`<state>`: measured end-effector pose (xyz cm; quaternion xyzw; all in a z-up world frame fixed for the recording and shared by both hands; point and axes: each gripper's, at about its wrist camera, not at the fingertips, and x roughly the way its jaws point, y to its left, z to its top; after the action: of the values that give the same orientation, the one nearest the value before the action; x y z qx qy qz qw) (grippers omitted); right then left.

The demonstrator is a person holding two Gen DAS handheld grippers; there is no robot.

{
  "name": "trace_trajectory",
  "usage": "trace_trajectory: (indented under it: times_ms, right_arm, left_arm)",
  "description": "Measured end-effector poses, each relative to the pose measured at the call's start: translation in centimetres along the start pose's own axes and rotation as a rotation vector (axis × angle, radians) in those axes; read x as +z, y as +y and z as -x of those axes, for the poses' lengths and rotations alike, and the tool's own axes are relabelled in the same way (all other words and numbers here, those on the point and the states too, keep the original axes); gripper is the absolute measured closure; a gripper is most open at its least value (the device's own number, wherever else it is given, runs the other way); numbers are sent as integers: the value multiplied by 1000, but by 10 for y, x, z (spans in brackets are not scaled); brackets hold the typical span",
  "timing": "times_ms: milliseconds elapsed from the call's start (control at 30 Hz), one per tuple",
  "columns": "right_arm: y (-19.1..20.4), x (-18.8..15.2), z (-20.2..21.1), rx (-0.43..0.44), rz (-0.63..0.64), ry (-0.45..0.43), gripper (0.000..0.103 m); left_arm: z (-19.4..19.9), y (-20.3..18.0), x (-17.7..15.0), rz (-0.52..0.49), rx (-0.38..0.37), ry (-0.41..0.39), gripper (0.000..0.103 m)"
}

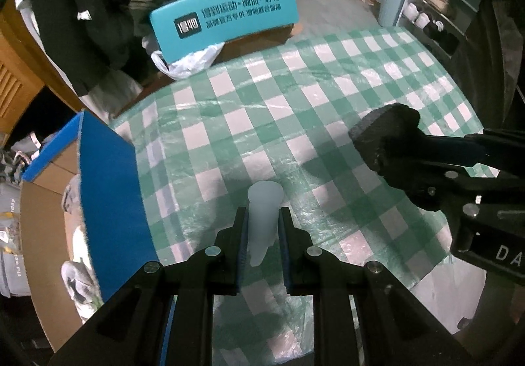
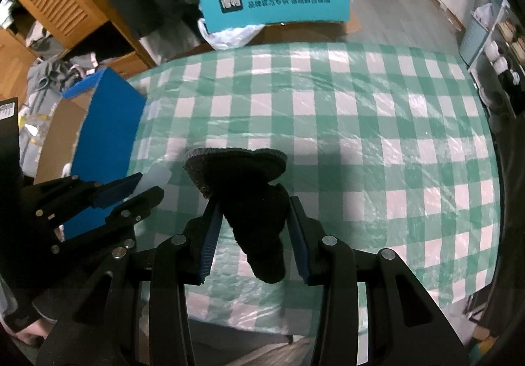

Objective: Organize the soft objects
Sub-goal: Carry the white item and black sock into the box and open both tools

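Together, the two wrist views are showing both of your tools above a table (image 1: 328, 96) covered in green-and-white checked cloth under clear plastic. Your left gripper (image 1: 262, 218) is clamping a pale, translucent white soft piece (image 1: 264, 218) between its blue-lined fingers (image 1: 243, 234); the piece is flaring wider at its far end and hanging clear of the cloth. Your right gripper (image 2: 254, 211) is closing on a black knitted soft item (image 2: 252, 202), which is bulging past the fingertips and drooping back between the jaws.

Only the left wrist view is giving you the white piece whole; from the right wrist view the left gripper (image 2: 149, 187) is appearing at the lower left edge with just a pale corner of that piece (image 2: 154, 180) showing. Conversely, the right wrist view is giving you the black item's full outline, while the left wrist view is showing it side-on as a dark lump (image 1: 384, 133) at the tip of the right gripper (image 1: 393, 149), which is entering from the right.

Both views are showing a cardboard box with a blue flap (image 1: 108, 202) just off the table's left edge and a teal printed board (image 1: 226, 21) beyond the far edge. Only the left wrist view is revealing shoes (image 1: 78, 284) inside that box, and a shoe rack (image 1: 436, 1) at far right.
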<state>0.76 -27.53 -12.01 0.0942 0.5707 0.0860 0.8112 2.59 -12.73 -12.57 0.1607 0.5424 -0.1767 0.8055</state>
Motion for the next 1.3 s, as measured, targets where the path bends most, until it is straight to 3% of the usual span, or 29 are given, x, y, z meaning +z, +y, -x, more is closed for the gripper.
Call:
trace_trajectory:
  times_ms: [767,1300]
  right_arm:
    - [58,11,39,85,98,-84,64]
    - [121,16,33,126,189,-74,64]
  left_arm:
    - [59,45,-15,86,31,-103,85]
    - [84,94,-36,181,49,-145,85]
